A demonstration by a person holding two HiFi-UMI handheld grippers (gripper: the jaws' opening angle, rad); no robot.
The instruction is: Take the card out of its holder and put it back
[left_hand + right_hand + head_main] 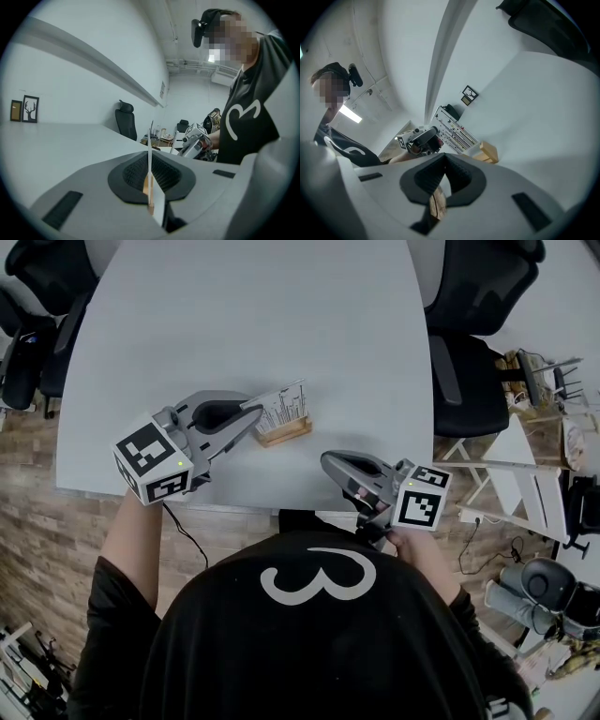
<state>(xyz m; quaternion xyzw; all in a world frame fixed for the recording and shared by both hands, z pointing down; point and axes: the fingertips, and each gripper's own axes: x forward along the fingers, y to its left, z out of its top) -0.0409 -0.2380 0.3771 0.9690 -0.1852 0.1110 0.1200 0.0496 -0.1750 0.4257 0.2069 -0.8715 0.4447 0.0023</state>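
Two grippers sit over the near edge of a pale grey table point(253, 324), one in each of the person's hands. The left gripper point(255, 415) reaches in from the near left, and its jaws are pinched narrow on the left edge of the card point(284, 407). Its own view shows the card edge-on, a thin white line clamped between the black pads. The card is white with rows of small coloured marks and stands tilted, its top leaning to the far side. The wooden holder point(286, 434) lies on the table directly below the card, a small light block near the table's front edge. The card's lower edge sits at the holder's top, but no view shows whether it is in the slot or just clear of it.

The right gripper point(328, 462) rests to the near right, apart from the holder and pointing towards it. Its jaws are closed together with nothing between them, and only the wooden floor shows through the gap behind the pads. A black office chair point(469, 334) stands at the table's far right.
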